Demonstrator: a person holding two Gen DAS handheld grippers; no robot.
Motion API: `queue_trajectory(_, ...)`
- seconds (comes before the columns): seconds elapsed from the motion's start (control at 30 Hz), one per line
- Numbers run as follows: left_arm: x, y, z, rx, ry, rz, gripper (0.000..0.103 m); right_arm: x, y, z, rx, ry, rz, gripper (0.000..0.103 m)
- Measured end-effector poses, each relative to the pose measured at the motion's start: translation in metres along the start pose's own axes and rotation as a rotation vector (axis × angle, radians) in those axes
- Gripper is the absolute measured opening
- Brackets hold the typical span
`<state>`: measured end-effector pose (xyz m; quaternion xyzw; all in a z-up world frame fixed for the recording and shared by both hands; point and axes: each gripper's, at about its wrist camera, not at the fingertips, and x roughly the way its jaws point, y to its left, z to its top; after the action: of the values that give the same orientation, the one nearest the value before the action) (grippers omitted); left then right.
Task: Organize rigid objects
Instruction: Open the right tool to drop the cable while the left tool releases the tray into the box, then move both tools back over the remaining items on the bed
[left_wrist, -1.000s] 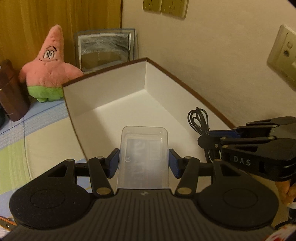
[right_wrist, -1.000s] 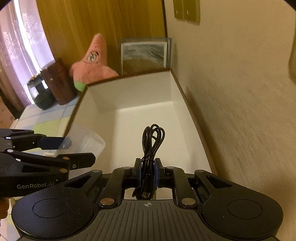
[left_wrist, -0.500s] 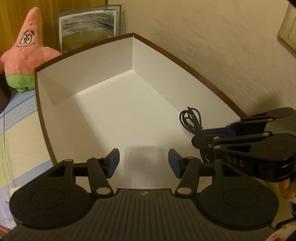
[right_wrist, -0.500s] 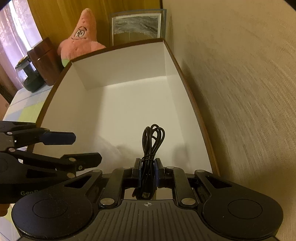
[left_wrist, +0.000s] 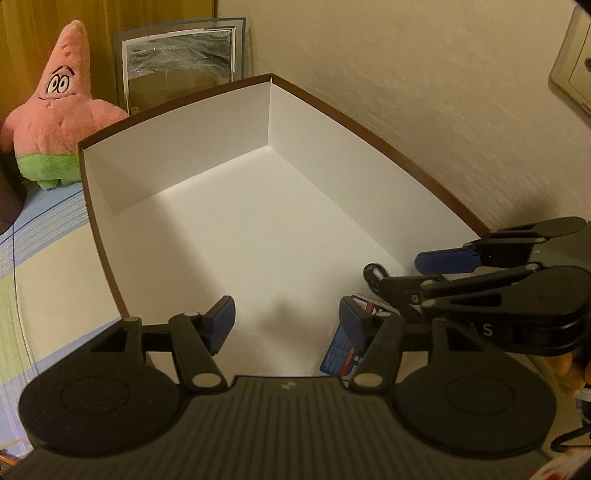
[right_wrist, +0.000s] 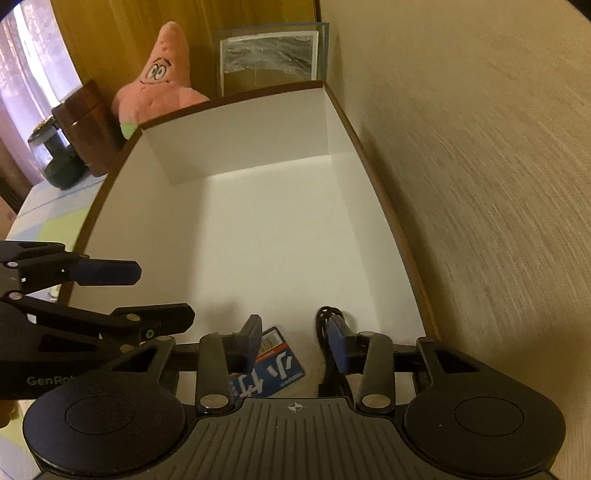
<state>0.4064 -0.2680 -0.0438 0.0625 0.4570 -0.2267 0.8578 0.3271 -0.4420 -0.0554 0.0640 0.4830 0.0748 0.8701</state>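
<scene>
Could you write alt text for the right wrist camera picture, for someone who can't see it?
The right gripper hangs open over the near end of a white box with a brown rim, above a blue packet and a coiled black cable on the box floor. The left gripper, also open, reaches in from the left; a pink starfish plush stands behind the box.

We see warm, dim indoor light with a yellow cast, brightest on the white box (left_wrist: 236, 221) floor; daylight glows through the curtain (right_wrist: 40, 66) at ten o'clock in the right view. Fisheye bending curves the rims, and the wall (right_wrist: 498, 184) at three o'clock smears with motion blur.
</scene>
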Motion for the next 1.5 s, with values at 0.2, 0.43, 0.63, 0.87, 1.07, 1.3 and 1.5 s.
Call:
queue_trajectory(0.2, -0.012, 0.001, 0.0, 0.0, -0.02, -0.002, 0.058, -0.01, 0.003, -0.002, -0.001, -0.013, 0.004, 0.041)
queue_trajectory(0.43, -0.03, 0.001, -0.001, 0.001, -0.049, -0.01, 0.058, -0.026, 0.006, -0.006, 0.006, -0.04, 0.0, 0.042)
queue_trajectory(0.63, -0.052, 0.002, -0.009, -0.003, -0.077, -0.025, 0.058, -0.045, 0.011, -0.011, 0.024, -0.076, 0.0, 0.043)
queue_trajectory(0.87, -0.085, 0.012, -0.026, -0.013, -0.112, -0.03, 0.058, -0.074, 0.025, -0.024, 0.061, -0.128, 0.003, 0.043)
queue_trajectory(1.07, -0.121, 0.034, -0.05, -0.036, -0.147, -0.008, 0.058, -0.095, 0.048, -0.034, 0.058, -0.151, -0.017, 0.043)
queue_trajectory(1.3, -0.16, 0.068, -0.088, -0.088, -0.164, 0.046, 0.058, -0.109, 0.08, -0.048, 0.038, -0.161, 0.017, 0.043)
queue_trajectory(1.5, -0.192, 0.097, -0.124, -0.148, -0.173, 0.098, 0.058, -0.111, 0.114, -0.06, 0.014, -0.153, 0.077, 0.044)
